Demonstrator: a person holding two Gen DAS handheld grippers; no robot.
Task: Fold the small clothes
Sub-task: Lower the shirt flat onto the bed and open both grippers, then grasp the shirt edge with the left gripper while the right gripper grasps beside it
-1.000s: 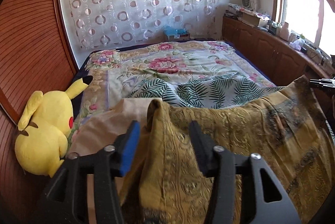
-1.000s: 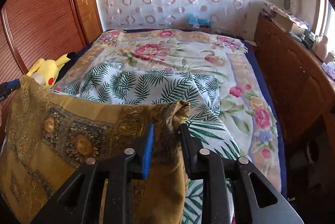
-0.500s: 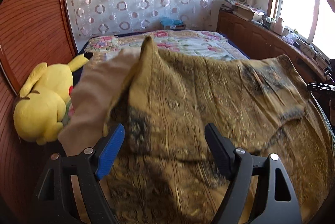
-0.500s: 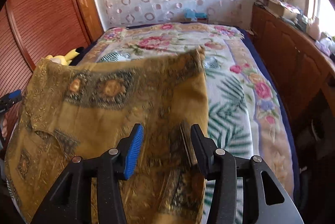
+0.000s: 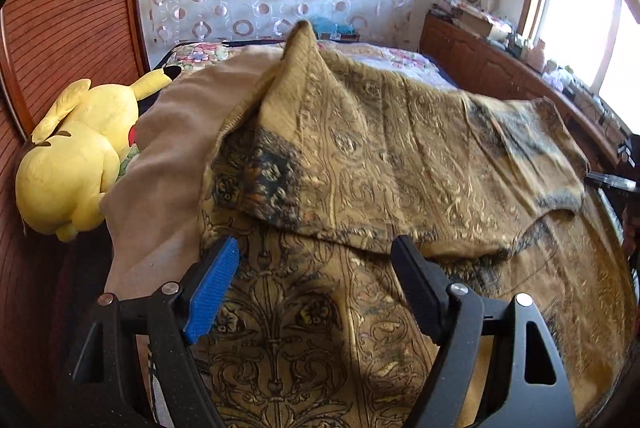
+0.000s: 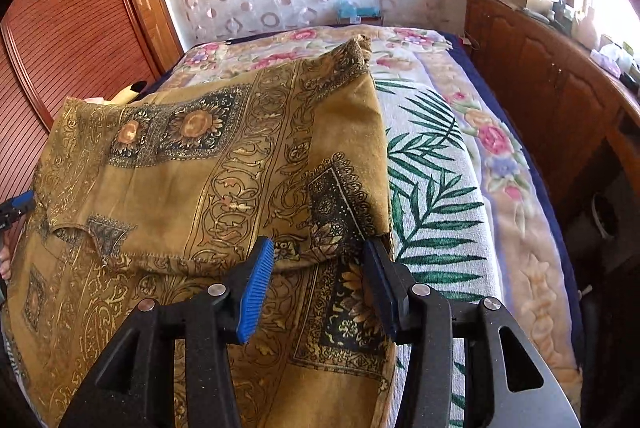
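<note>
A golden-brown patterned garment (image 5: 400,156) lies on the bed, its far half folded back over its near half, with a beige inner side (image 5: 172,148) showing at the left. One far corner (image 5: 302,28) stands up in a peak. My left gripper (image 5: 316,268) hangs open just above the fold's near edge, pads clear of the cloth. In the right wrist view the same garment (image 6: 192,164) lies flat. My right gripper (image 6: 320,264) is open over the folded layer's near right corner, which lies loose between the jaws.
A yellow plush toy (image 5: 76,156) sits at the bed's left edge beside the wooden sliding door (image 5: 68,8). A palm-leaf cloth (image 6: 432,196) lies under the garment on the floral bedspread (image 6: 500,148). Wooden cabinets (image 6: 560,88) run along the right.
Both grippers held the garment's top corners up, then let go and opened. The raised half dropped forward onto the bed over the other half. Both grippers came lower.
</note>
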